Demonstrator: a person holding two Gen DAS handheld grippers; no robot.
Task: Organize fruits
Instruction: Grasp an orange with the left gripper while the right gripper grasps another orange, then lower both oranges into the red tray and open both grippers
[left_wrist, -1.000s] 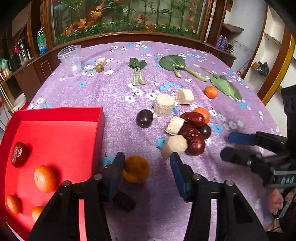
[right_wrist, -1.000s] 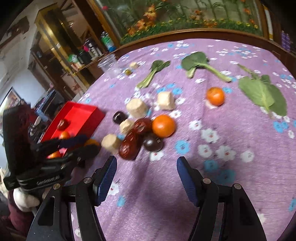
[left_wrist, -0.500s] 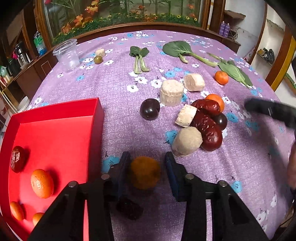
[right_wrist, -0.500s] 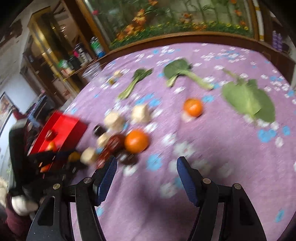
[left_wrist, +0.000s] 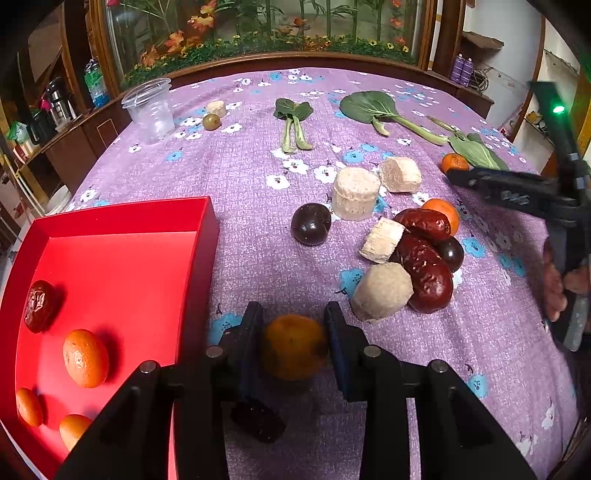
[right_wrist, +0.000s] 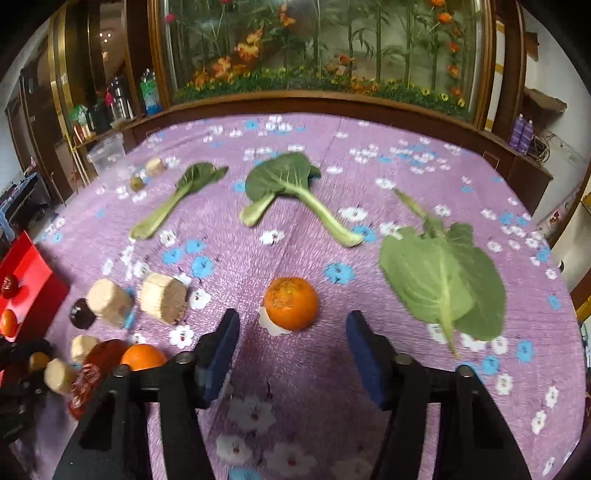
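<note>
The square red plastic tray (right_wrist: 22, 273) is cut off by the right wrist view's left edge. A dark wrinkled fruit (left_wrist: 258, 421) is partly hidden beneath the left gripper (left_wrist: 294, 332). Motion blur softens the purple flowered tablecloth (right_wrist: 369, 147).

Purple cloth, red tray, orange fruit

The tablecloth (left_wrist: 258, 177) is purple, strewn with white and blue flowers; the tray (left_wrist: 122, 266) is bright red — on it lie three orange fruits and a dark red, wrinkled date (left_wrist: 40, 305). The left gripper (left_wrist: 293, 328) is black with blue pads, and so is the right gripper (right_wrist: 291, 345). A dull orange tangerine (left_wrist: 293, 347) shows between the left pads — a brighter orange one (right_wrist: 291, 303) lies ahead of the right. Leaves (right_wrist: 443, 280) are green, cut chunks (left_wrist: 354, 198) pale beige, plums (left_wrist: 311, 223) near black.
</note>
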